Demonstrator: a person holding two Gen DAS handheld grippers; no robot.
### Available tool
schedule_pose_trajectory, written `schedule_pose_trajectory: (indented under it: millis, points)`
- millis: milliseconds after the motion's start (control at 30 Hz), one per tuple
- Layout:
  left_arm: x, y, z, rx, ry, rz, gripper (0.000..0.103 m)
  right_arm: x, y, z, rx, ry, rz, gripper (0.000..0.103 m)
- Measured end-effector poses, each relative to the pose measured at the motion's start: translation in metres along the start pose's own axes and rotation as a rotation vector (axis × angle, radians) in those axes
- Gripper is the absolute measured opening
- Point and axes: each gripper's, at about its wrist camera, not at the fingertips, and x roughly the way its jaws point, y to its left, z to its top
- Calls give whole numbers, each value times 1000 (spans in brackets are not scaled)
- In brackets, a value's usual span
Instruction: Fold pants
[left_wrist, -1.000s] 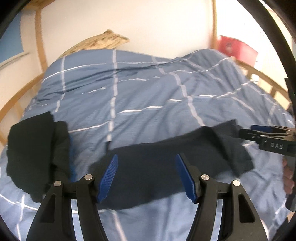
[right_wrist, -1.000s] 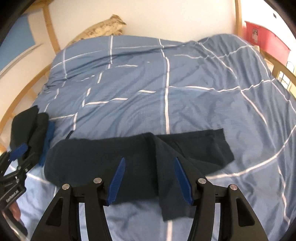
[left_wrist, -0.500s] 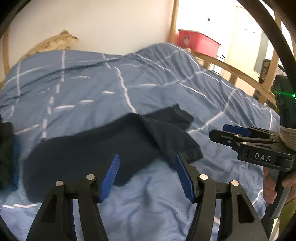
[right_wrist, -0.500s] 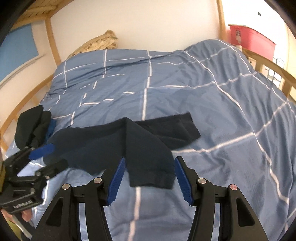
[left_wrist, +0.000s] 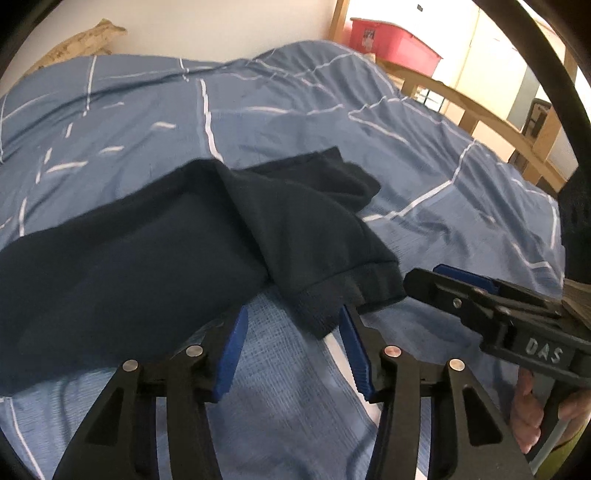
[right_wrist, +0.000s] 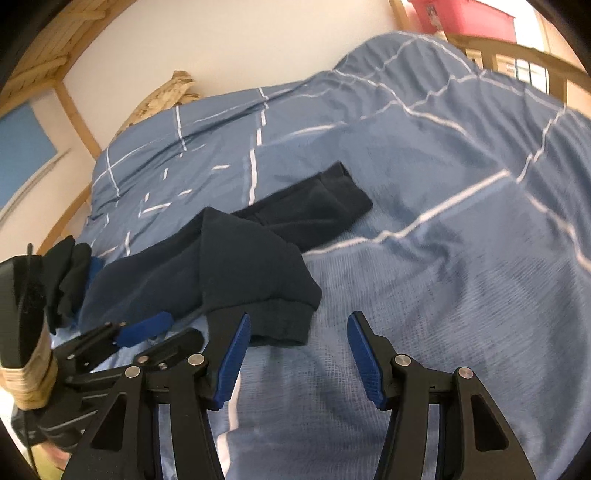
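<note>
**Cuff of the near leg at both sets of jaws**

Jaws of the left gripper (left_wrist: 291, 343) stand part open and have just been closing; the ribbed cuff (left_wrist: 332, 295) of the near leg lies at their tips, its lower corner dipping between the blue pads, but no pad visibly presses on it. Jaws of the right gripper (right_wrist: 297, 349) stand part open with bare cover between them; the same cuff lies just beyond the tip of its left pad, and the right pad is clear of cloth. Of the two, the left gripper appears the nearer to a hold, the right one arriving from the cuff's other side.

Outward from the jaws, the pants (left_wrist: 166, 240) lie near the front edge of the bed (right_wrist: 461, 240), long axis running across both views from lower left to upper right. One leg is flopped over the other, so the cuffs splay apart; the far cuff (right_wrist: 347, 195) points toward the bed's middle. The fabric is dark navy, soft and matte, probably fleece-like knit, and limp. The cover is blue, woven, with thin white grid lines and shallow wrinkles.
</note>
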Motion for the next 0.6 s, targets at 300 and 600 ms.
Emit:
schedule_pose_trajectory:
  millis: [300,600]
  points:
    - [25,5,9,-78,46,-42,44,32,-13,-3,51,57,45,49]
    - [11,-11,36,-30,18,-55,15,37,-9,6,63,68,91,13]
